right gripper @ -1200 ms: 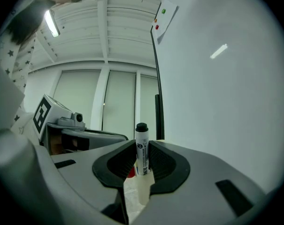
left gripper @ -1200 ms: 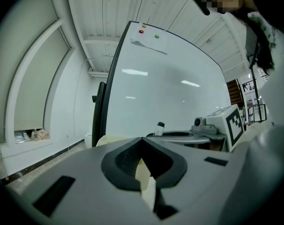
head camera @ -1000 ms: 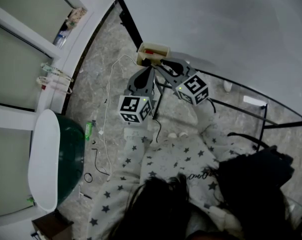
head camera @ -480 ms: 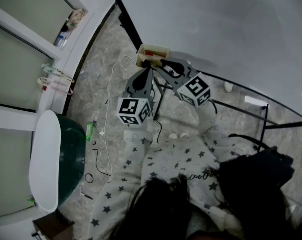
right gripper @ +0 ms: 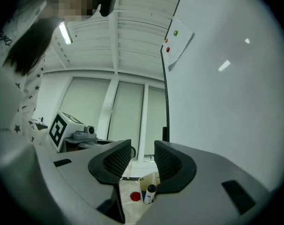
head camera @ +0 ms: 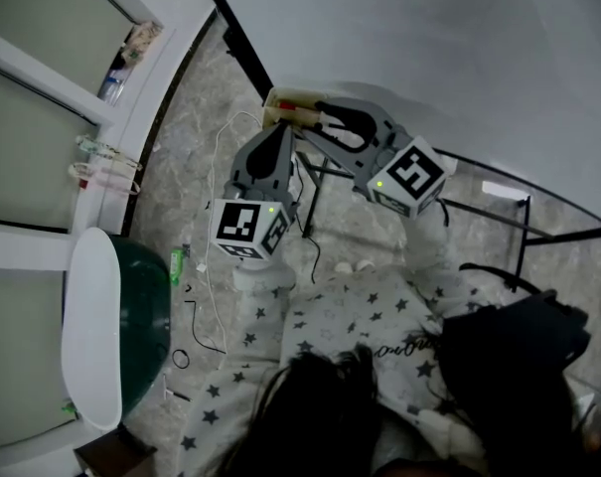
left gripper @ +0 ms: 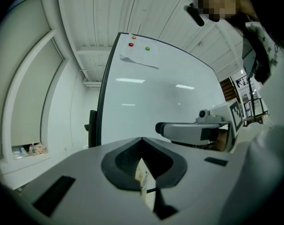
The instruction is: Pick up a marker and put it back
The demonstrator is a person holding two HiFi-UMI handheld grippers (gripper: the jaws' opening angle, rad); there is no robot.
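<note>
A small cream box (head camera: 276,101) hangs at the whiteboard's lower corner, with a red marker (head camera: 293,104) lying in it. My right gripper (head camera: 318,115) reaches over the box. In the right gripper view its jaws (right gripper: 142,156) stand apart and are opening, with nothing between the pads. Just beyond them a dark-capped marker (right gripper: 150,191) and a red cap (right gripper: 135,196) sit in the box (right gripper: 141,184). My left gripper (head camera: 280,135) hovers just below the box. Its pads (left gripper: 142,146) meet in the left gripper view and hold nothing.
The whiteboard (head camera: 429,48) fills the upper right, on a black stand (head camera: 499,217). A green bin with a white lid (head camera: 131,326) stands at the left by the windows. A white cable (head camera: 213,227) trails over the stone floor. The person's star-printed clothing (head camera: 330,326) is below.
The right gripper's marker cube has swung out to the right and slightly up. The left gripper has shifted a little left and down. The box stays in place.
</note>
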